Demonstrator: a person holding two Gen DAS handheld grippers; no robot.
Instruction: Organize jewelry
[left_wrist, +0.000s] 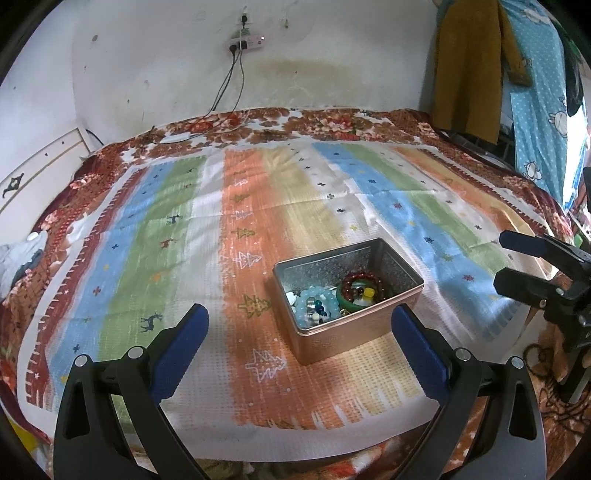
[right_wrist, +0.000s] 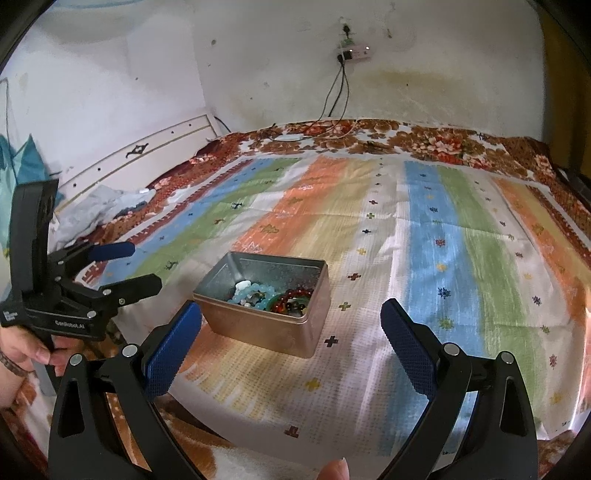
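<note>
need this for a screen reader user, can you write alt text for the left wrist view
An open metal tin holding beaded bracelets sits on a striped cloth spread over a bed, just beyond the wide-open left claw. The right claw, also open, reaches in from the right edge; a white wall with a power strip is behind.

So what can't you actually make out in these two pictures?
- Tin box: its floor, hidden in both views by the heaped bracelets.
- Small pieces under the pale blue bead bracelet: too small and tangled to name in either view.
- Person: only a hand and a fingertip show in the right wrist view, cut off by the edges.
- Right tool: cut off by the left wrist view's edge.
</note>
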